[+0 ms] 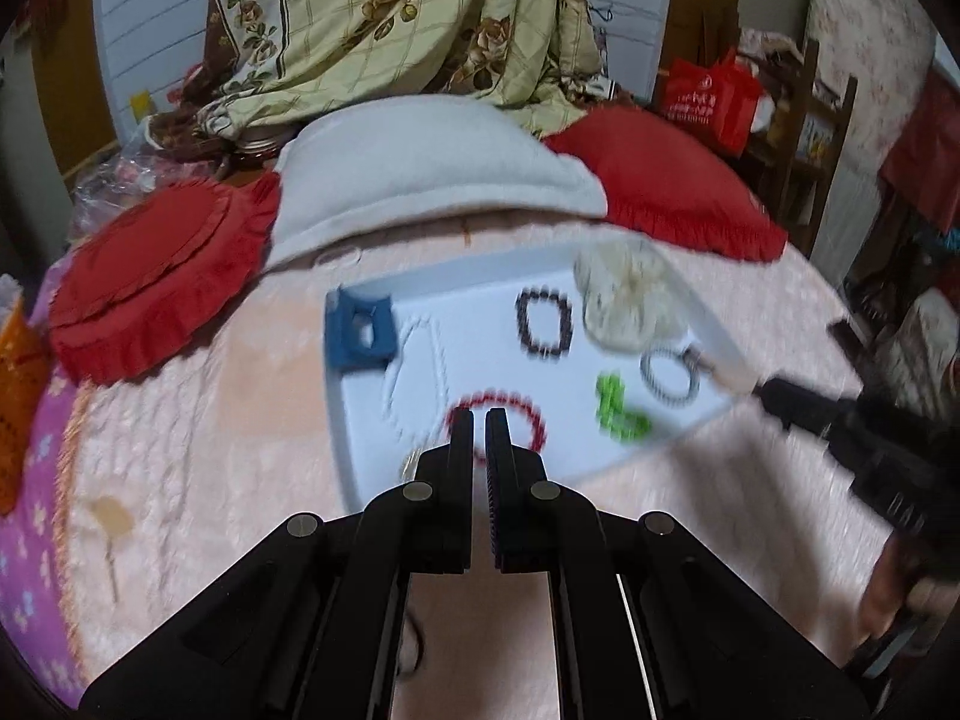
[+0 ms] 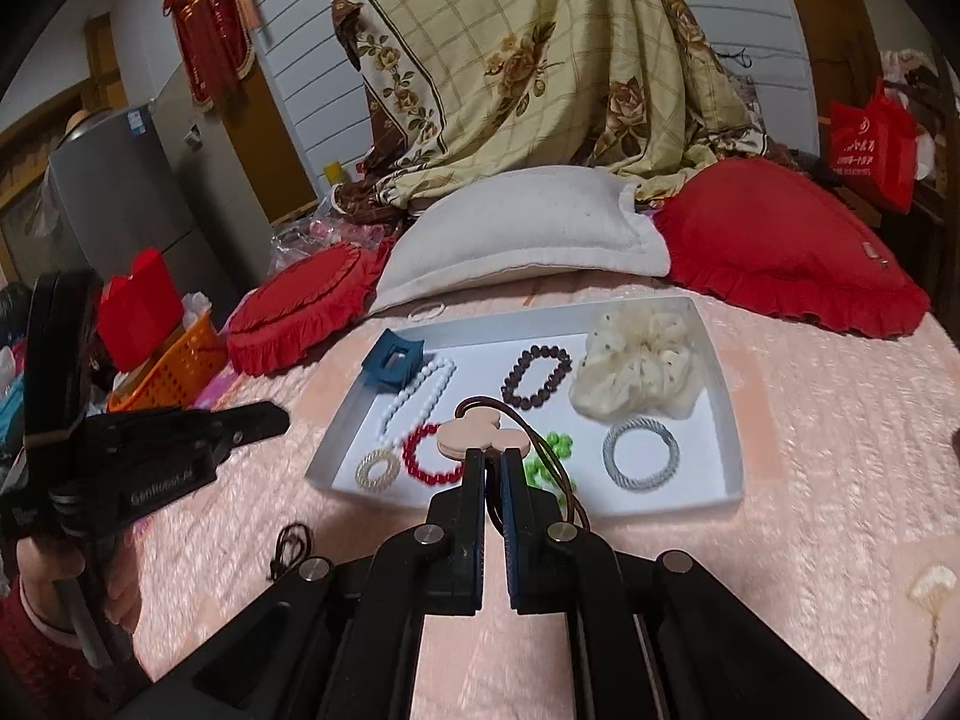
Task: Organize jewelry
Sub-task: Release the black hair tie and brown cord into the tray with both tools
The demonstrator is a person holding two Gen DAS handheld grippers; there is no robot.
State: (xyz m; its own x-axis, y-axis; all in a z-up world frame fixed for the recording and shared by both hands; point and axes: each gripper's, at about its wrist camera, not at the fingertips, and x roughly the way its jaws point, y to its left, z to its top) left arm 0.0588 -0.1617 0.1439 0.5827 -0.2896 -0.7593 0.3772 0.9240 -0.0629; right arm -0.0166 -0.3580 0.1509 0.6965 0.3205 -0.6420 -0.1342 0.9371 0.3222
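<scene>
A white tray (image 2: 729,420) lies on the pink blanket and holds jewelry: a blue claw clip (image 2: 393,363), a white bead necklace (image 2: 420,396), a dark bead bracelet (image 2: 536,375), a cream scrunchie (image 2: 639,363), a grey hair tie (image 2: 639,453), a red bead bracelet (image 2: 429,456), a clear coil tie (image 2: 375,468) and green beads (image 2: 549,450). My right gripper (image 2: 493,456) is shut on a brown cord hair tie with a pink mouse-shaped ornament (image 2: 480,438), at the tray's near edge. My left gripper (image 1: 478,420) is shut and holds nothing, over the red bead bracelet (image 1: 498,426).
Two red cushions (image 2: 300,318) (image 2: 780,252) and a white pillow (image 2: 528,234) lie behind the tray. An orange basket (image 2: 174,372) stands at the left. A thin black cord (image 2: 291,546) lies on the blanket before the tray, and a white hair tie (image 2: 427,311) lies behind it.
</scene>
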